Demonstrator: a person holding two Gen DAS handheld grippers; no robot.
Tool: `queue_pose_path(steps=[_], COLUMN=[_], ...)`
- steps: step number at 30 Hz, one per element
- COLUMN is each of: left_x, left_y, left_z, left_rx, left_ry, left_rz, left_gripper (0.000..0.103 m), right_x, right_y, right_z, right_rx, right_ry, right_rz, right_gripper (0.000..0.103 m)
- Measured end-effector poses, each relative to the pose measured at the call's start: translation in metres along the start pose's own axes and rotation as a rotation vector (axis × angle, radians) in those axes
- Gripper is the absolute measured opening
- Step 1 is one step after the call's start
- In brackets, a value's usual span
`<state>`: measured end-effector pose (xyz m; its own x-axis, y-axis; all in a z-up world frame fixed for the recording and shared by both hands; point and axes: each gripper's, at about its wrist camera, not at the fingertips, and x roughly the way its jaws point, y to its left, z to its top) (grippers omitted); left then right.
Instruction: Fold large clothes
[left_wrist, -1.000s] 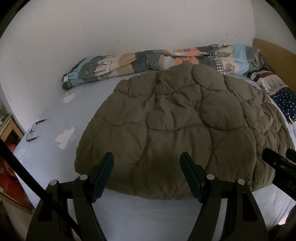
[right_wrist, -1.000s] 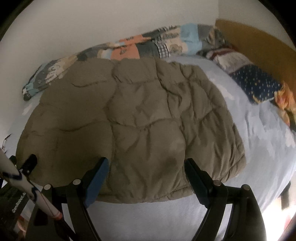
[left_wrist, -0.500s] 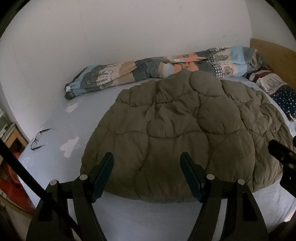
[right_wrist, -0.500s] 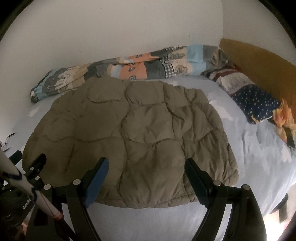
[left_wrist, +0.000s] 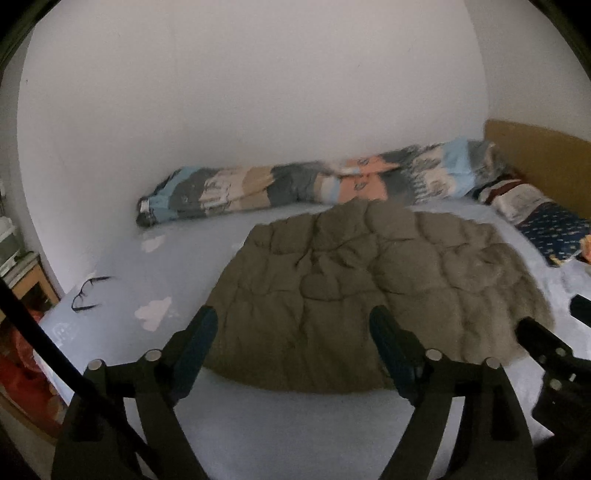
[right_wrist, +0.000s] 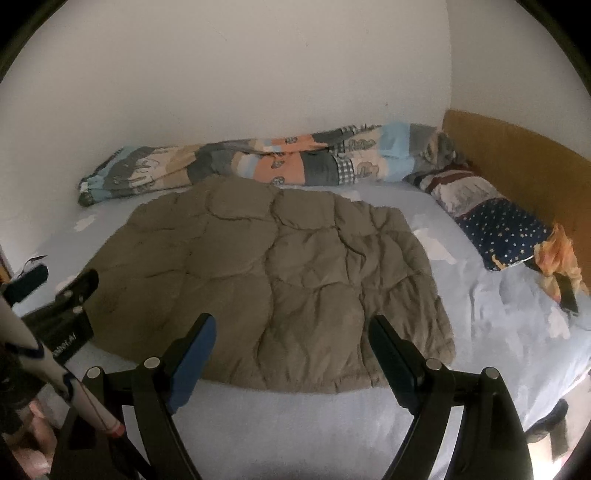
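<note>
Jaws spread wide and gripping nothing, the left gripper (left_wrist: 291, 332) and the right gripper (right_wrist: 291, 332) hang above the near edge of a bed (right_wrist: 295, 424) — the left pair having just been opening, with nothing caught between them. The olive-green quilted jacket (right_wrist: 280, 280) lies spread flat on the pale blue sheet, its puffy panels facing up and its near hem just beyond the fingertips of both tools, untouched by either. In the left wrist view the same jacket (left_wrist: 369, 295) fills the middle of the mattress, with part of the right tool showing at the frame's right edge.

Along the white wall (right_wrist: 221, 74) behind the jacket runs a rolled patchwork duvet (right_wrist: 258, 162) in blue, grey, peach and beige, touching the jacket's far edge. A navy star-print pillow (right_wrist: 506, 229) rests at the head of the bed against a wooden headboard (right_wrist: 517, 147), with an orange cloth (right_wrist: 557, 251) just beside it. A pair of glasses (left_wrist: 88, 291) lies on the sheet near the wall side — well apart from the jacket.
</note>
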<state>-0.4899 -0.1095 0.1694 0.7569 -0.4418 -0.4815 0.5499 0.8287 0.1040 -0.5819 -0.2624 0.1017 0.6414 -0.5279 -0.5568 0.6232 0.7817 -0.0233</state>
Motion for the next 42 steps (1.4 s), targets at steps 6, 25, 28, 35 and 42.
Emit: queue_pose_path(steps=[6, 25, 28, 35, 42], left_x=[-0.076, -0.145, -0.141, -0.137, -0.124], left_y=[0.005, 0.018, 0.020, 0.023, 0.026], left_z=[-0.009, 0.017, 0.015, 0.013, 0.012], left_rx=[0.007, -0.010, -0.018, -0.043, -0.063], left_ry=[-0.079, -0.154, -0.138, -0.144, -0.067], left_rz=[-0.068, -0.038, -0.007, 0.046, 0.051], left_gripper=[0.091, 0.102, 0.102, 0.102, 0.102], right_x=[-0.074, -0.179, -0.179, -0.176, -0.171], right_y=[0.001, -0.006, -0.009, -0.011, -0.010], right_z=[-0.020, 0.001, 0.001, -0.001, -0.001], right_rx=[0.017, 0.061, 0.079, 0.080, 0.080], right_ry=[-0.076, -0.237, -0.236, -0.224, -0.206], right_rz=[0.028, 0.044, 0.042, 0.027, 0.022], right_gripper=[0.090, 0.097, 0.097, 0.097, 0.097])
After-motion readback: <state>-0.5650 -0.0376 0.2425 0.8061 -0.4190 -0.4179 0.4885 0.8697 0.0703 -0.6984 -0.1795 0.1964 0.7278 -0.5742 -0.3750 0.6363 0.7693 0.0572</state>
